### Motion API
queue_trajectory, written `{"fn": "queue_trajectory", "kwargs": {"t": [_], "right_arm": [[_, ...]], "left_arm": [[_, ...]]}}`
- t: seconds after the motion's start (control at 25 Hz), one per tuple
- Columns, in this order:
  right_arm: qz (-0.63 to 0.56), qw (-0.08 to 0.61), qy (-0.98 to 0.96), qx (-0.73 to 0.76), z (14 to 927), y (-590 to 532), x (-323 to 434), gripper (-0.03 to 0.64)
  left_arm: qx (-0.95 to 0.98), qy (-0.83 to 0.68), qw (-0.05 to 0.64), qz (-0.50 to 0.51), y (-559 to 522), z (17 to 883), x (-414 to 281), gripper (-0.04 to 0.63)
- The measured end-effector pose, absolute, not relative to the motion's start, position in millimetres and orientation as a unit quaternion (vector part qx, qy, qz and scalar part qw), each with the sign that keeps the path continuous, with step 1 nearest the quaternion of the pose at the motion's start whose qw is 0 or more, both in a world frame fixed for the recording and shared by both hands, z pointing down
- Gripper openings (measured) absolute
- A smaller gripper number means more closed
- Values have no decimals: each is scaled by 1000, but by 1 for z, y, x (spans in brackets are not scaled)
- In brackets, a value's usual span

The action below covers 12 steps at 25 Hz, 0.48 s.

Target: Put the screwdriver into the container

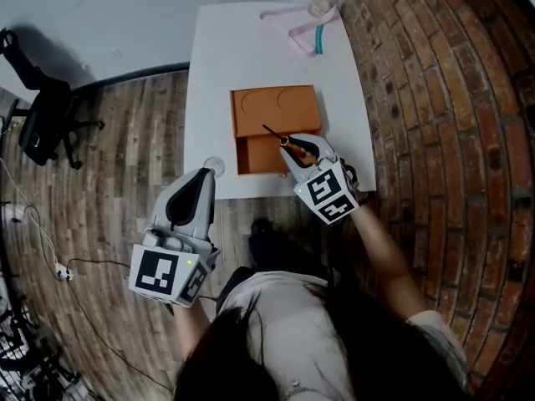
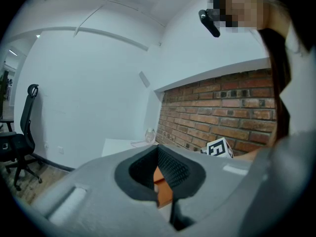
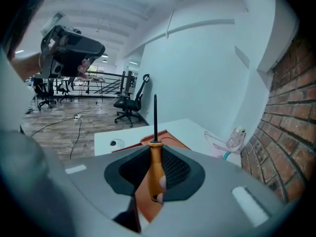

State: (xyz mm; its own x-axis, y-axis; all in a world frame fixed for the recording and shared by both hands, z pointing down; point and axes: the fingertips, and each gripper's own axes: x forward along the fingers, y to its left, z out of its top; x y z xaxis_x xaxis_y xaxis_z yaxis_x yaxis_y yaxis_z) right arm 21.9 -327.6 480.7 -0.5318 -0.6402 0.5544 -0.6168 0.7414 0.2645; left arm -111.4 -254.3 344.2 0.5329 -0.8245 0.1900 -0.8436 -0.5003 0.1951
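While the right gripper (image 1: 294,147) clamps the seemingly stiff, light screwdriver (image 1: 276,134) by its orange handle, above the container (image 1: 276,107) at six o'clock on the bench (image 1: 251,48), the left gripper (image 1: 206,174) hangs closed, empty.

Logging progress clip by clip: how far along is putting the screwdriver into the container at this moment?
Done: the screwdriver is picked up, clamped by its orange handle in the right tongs. In hand: it is held above the orange container on the white table, shaft pointing away from the person, not yet inside. Left: lower it in and release. The left tongs are shut, empty, off the table.
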Motion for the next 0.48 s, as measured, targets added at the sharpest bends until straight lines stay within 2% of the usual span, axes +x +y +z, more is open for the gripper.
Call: {"fn": "queue_trajectory", "kwargs": {"t": [0.48], "right_arm": [[-16, 405, -866, 294, 542, -337, 21, 78]], "left_arm": [[859, -489, 144, 46, -257, 356, -116, 0]]}}
